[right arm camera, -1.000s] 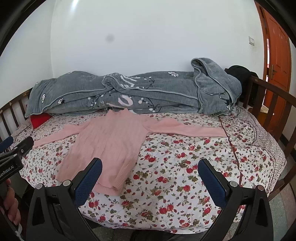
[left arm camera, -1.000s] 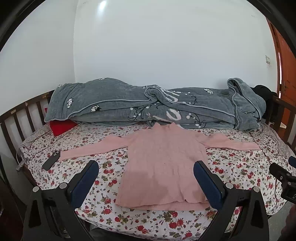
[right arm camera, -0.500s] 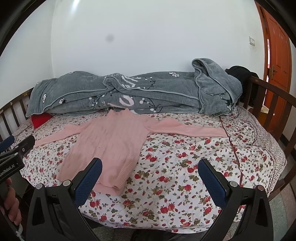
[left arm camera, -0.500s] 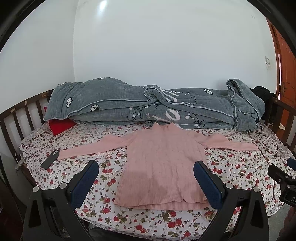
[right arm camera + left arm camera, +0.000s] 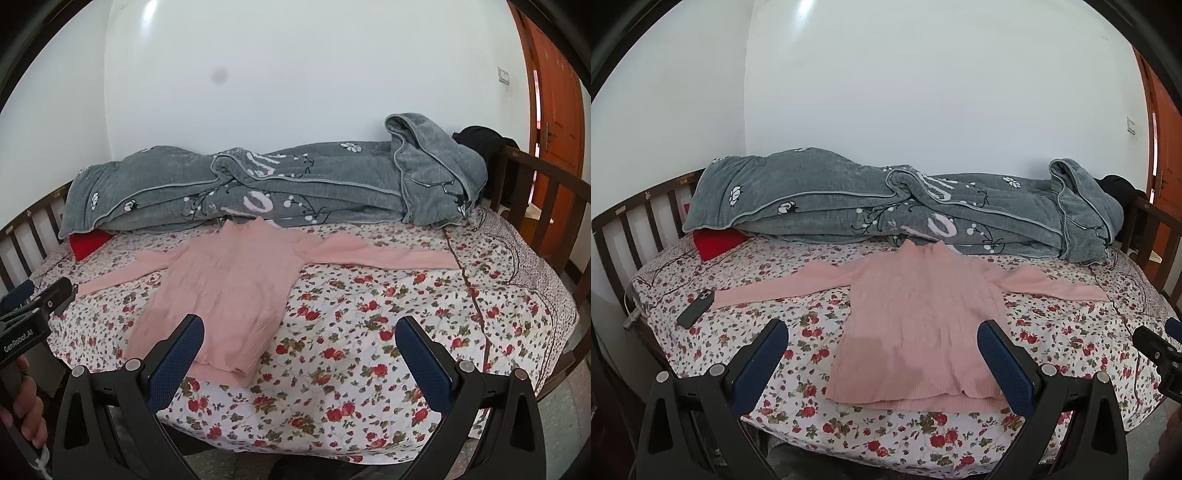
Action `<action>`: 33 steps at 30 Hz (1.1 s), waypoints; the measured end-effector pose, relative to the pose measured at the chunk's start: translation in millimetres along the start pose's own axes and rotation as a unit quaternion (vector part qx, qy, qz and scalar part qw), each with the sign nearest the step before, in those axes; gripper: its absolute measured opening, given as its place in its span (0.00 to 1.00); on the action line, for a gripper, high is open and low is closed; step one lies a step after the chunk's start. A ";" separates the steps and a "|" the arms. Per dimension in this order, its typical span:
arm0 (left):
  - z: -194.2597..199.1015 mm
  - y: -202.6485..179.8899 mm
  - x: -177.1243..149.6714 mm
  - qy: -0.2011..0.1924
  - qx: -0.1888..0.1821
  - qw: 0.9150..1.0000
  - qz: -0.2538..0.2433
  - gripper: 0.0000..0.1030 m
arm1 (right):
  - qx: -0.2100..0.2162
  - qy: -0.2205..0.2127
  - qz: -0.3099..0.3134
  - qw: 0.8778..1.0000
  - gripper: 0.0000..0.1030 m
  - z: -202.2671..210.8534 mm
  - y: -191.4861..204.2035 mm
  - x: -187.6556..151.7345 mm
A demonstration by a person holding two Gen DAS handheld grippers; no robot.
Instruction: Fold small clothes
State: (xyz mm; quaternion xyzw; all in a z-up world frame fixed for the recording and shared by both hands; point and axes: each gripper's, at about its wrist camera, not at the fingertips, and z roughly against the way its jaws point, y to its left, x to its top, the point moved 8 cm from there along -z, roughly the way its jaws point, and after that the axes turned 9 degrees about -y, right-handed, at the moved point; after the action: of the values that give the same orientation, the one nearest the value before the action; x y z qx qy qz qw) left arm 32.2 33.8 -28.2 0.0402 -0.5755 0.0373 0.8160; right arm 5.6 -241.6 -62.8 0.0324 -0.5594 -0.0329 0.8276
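Reading from left to right, your two wrist views take in the following.

Bed rail: dark wooden slats (image 5: 635,221) close off the left end of the bed.
Phone: a dark handset (image 5: 695,308) lies flat on the floral sheet (image 5: 1052,332), just beside the cuff of the sweater's left sleeve.
Red cushion: a red corner (image 5: 716,242) shows from under the left end of the quilt.
Left gripper: your left gripper (image 5: 882,341) hangs above the near edge of the bed, its blue-padded jaws spread wide with nothing between them; the sweater's hem shows in the gap.
Pink sweater: the pink sweater (image 5: 923,314) lies flat in the middle of the bed, collar toward the wall and touching the quilt, both sleeves stretched out sideways, hem near the front edge.
Grey quilt: a rolled grey quilt (image 5: 905,206) with white flowers runs along the wall.
Right gripper: your right gripper (image 5: 299,334) is likewise spread wide and empty, over the sheet to the right of the sweater's body.
Door: an orange-brown door (image 5: 550,92) stands at the far right.
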 end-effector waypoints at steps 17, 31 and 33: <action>-13.7 12.6 -0.5 0.002 0.000 1.000 0.014 1.00 | 0.009 -0.008 0.000 1.000 0.99 -4.4 11.3 3.8; -54.5 19.9 -1.8 0.017 -0.023 0.999 0.036 1.00 | -0.003 -0.023 -0.008 1.000 0.99 -37.3 7.9 11.8; -67.3 31.2 -8.2 0.026 -0.016 0.998 0.045 1.00 | -0.001 -0.019 -0.006 1.000 0.99 -48.6 11.6 11.5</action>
State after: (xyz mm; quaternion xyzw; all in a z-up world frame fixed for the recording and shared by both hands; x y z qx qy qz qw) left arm 89.1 72.1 -57.7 0.0000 -0.5555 0.0659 0.8289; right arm 55.2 -230.3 -69.2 0.0345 -0.5751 -0.0387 0.8165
